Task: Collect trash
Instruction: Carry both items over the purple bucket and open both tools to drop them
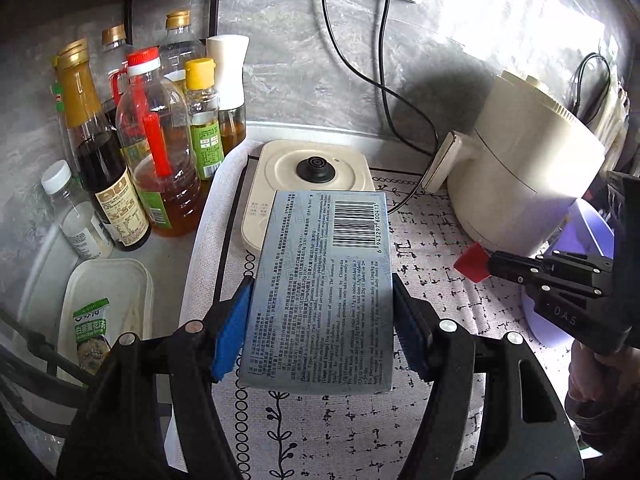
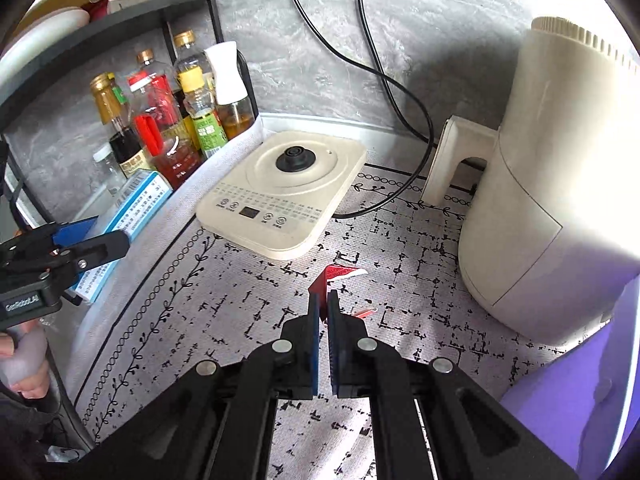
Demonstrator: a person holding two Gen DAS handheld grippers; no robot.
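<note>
On the left, the left claw (image 1: 322, 320) holds a flat blue box (image 1: 320, 292) by its two long sides. The box is up off the bench (image 1: 460, 320), and its long way points away from the claw, toward the cream base (image 1: 312, 176) near the back wall.

In the middle of the bench, the right claw (image 2: 323, 312) is clenched on a small red scrap (image 2: 320, 284). The scrap sticks up and out past the tips, over the mat (image 2: 240, 300). A tiny red bit (image 2: 366, 312) lies on the mat just right of that claw's tips, so the right claw is the nearer one to it.

On the right, past the big cream pot (image 2: 540, 200), there is a purple bin (image 2: 560, 400) at the near right edge of the bench. I think both bits of trash go in there. The bin lies to the right of both claws, and the right claw is much closer, so it would likely drop first. The left claw has to carry the box all the way across.
</note>
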